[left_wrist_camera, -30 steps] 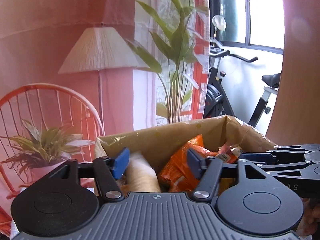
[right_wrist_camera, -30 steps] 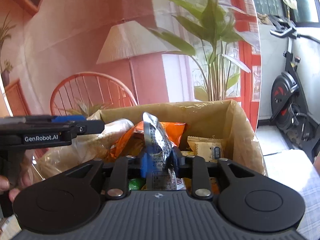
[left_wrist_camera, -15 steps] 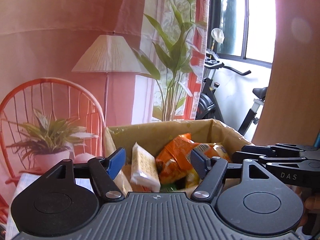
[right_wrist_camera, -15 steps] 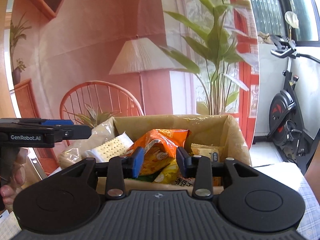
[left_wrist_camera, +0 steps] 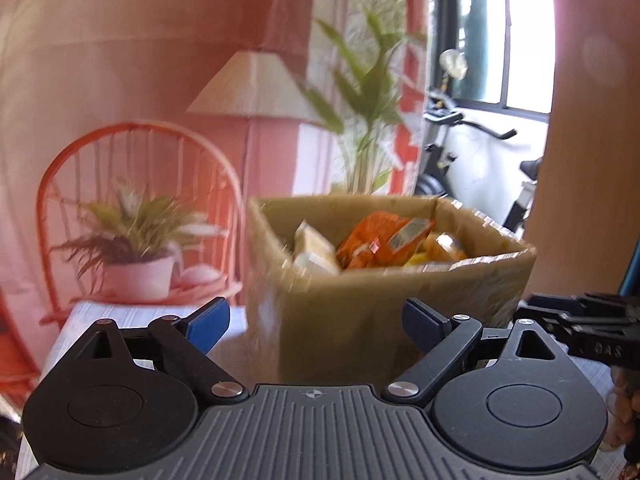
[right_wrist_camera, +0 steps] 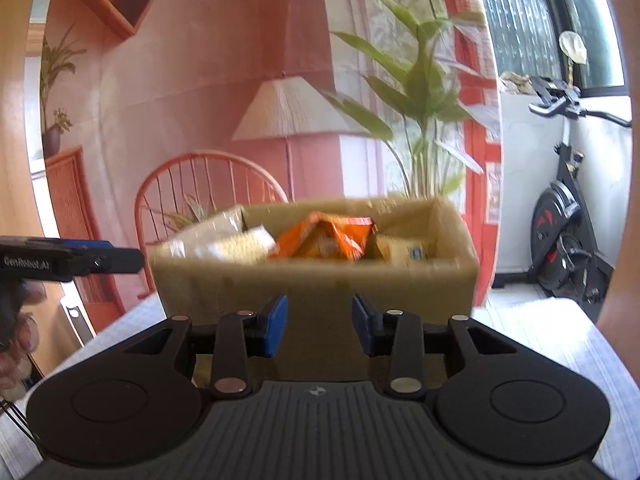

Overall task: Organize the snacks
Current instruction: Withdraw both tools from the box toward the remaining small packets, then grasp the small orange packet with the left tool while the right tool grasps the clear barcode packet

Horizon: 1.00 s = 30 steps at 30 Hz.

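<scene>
A tan cardboard box [left_wrist_camera: 360,320] [right_wrist_camera: 320,280] stands on the table, filled with snacks: an orange packet [left_wrist_camera: 372,240] [right_wrist_camera: 324,240], a pale cracker pack [left_wrist_camera: 312,248] [right_wrist_camera: 236,246] and yellow packets [right_wrist_camera: 404,250]. My left gripper [left_wrist_camera: 316,322] hangs in front of the box, a little back from it, its jaws opening wide with nothing between them. My right gripper [right_wrist_camera: 320,322] also faces the box front, its blue pads a hand's width apart and empty. The left gripper [right_wrist_camera: 72,262] shows at the left edge of the right wrist view.
A pale striped tablecloth [right_wrist_camera: 560,340] covers the table. Behind the box hangs a backdrop with an orange chair [left_wrist_camera: 132,200], lamp and plants. An exercise bike [right_wrist_camera: 568,216] stands at the right. A person's hand [right_wrist_camera: 16,340] holds the left gripper's handle.
Both grippers have pulled back from inside the box to in front of it. The right one let go of a silver packet; the left one let a cracker pack drop and widened.
</scene>
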### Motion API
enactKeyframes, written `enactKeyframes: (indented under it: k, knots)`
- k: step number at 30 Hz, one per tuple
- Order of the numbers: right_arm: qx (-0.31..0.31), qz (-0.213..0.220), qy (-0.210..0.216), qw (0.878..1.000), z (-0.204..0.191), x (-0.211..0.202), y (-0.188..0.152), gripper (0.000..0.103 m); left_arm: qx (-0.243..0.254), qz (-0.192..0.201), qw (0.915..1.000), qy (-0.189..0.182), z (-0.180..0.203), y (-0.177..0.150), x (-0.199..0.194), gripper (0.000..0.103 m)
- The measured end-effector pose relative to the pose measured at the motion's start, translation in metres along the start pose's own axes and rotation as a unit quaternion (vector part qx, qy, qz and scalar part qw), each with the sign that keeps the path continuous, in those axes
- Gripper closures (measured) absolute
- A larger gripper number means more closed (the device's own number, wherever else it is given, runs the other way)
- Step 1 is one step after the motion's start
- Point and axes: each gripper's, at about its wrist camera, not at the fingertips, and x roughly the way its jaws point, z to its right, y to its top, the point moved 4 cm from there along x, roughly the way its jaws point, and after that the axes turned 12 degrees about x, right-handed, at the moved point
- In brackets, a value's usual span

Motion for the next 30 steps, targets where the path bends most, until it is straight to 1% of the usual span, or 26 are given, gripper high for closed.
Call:
enactKeyframes:
  k: [3,5,8,10,14,16,18,25,29,30]
  knots:
    - [-0.003,-0.019,-0.021,1.0,0.011,-0.002,-0.025,0.064,0.003,-0.02,0.9998,0.007,0.002,-0.013,0.003,0.008]
    - [-0.003,-0.033,-0.038,0.999,0.019,-0.003,-0.042,0.064,0.008,-0.033,0.9993,0.018,0.004,-0.02,0.006,0.008]
    - [0.005,-0.058,-0.059,0.997,0.032,-0.003,-0.068,0.064,0.016,-0.038,0.9986,0.033,0.007,-0.027,0.009,0.008]
    - [0.014,-0.075,-0.07,0.995,0.04,-0.003,-0.084,0.064,0.021,-0.039,0.9986,0.03,0.009,-0.031,0.011,0.008]
    - [0.026,-0.11,-0.085,0.99,0.052,-0.003,-0.11,0.063,0.039,-0.054,0.9972,0.031,0.018,-0.042,0.016,0.008]
    - [0.028,-0.126,-0.086,0.988,0.054,-0.003,-0.121,0.058,0.038,-0.059,0.9973,0.022,0.02,-0.048,0.019,0.008]
    - [0.024,-0.138,-0.087,0.986,0.054,-0.002,-0.13,0.052,0.032,-0.064,0.9974,0.015,0.022,-0.054,0.02,0.009]
    - [0.016,-0.175,-0.11,0.978,0.056,0.006,-0.155,0.049,0.024,-0.084,0.9962,-0.001,0.022,-0.066,0.025,0.009]
    - [-0.008,-0.178,-0.111,0.978,0.051,0.009,-0.159,0.044,0.018,-0.093,0.9955,-0.008,0.021,-0.071,0.027,0.01]
    - [-0.012,-0.178,-0.11,0.978,0.051,0.01,-0.159,0.046,0.017,-0.095,0.9953,-0.01,0.021,-0.072,0.028,0.01]
